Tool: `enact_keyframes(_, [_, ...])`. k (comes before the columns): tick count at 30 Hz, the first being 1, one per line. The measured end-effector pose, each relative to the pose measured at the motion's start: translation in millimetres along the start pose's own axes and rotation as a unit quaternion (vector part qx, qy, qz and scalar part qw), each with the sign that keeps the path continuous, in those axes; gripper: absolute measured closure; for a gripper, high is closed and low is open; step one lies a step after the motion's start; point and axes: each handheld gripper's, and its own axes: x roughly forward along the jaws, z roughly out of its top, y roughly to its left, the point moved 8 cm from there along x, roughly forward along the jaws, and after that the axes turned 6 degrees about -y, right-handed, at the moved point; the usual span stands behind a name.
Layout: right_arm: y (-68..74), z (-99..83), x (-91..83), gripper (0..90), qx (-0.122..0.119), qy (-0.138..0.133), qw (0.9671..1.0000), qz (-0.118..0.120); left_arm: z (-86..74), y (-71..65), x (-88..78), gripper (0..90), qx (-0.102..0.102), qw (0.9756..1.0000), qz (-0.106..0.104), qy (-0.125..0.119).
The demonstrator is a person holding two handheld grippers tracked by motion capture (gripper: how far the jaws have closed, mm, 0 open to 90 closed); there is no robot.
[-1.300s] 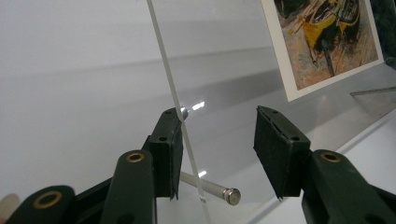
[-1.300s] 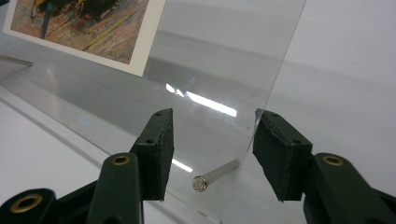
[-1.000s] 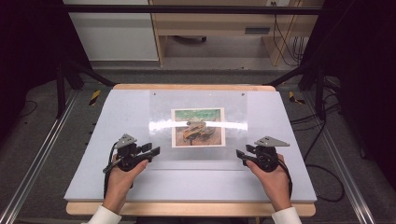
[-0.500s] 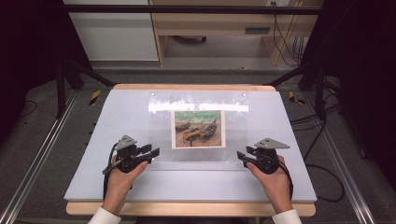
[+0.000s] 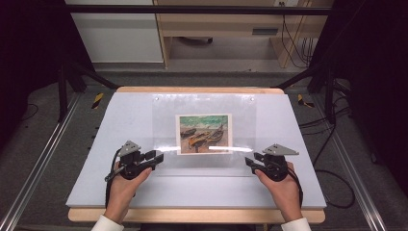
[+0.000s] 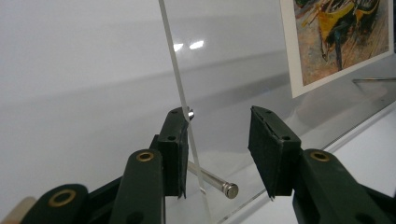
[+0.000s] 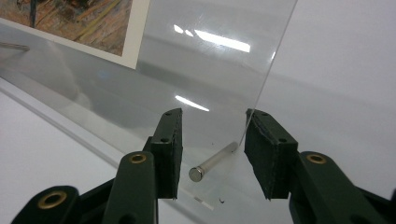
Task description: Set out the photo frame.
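A clear acrylic sheet (image 5: 168,120) lies mid-table over a small painting of boats (image 5: 204,133). My left gripper (image 5: 156,159) is at the sheet's near left corner and my right gripper (image 5: 250,161) at its near right corner. In the left gripper view, the jaws of the left gripper (image 6: 219,135) have just been closing around a metal pin (image 6: 212,182); one pad touches the sheet's edge (image 6: 177,79) and the other stands apart. In the right gripper view, the right gripper (image 7: 212,135), also closing, straddles another pin (image 7: 212,163) with gaps on both sides.
The sheet rests on a white board (image 5: 120,192) set on a wooden table (image 5: 192,215). Metal rails run along both sides, and black stands and cables sit on the floor beyond. A wooden shelf unit (image 5: 226,29) stands at the back.
The bright reflection on the sheet moved from across the painting up to its top edge, then down below it. Both hands kept their place.
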Motion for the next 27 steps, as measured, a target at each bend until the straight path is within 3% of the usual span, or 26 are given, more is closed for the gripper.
enact_keyframes(27, [1.1,-4.4,-4.7,62.6,-0.009,0.006,0.9999,-0.003,-4.0,-2.0,-4.3,60.6,0.007,1.0,0.003,0.006])
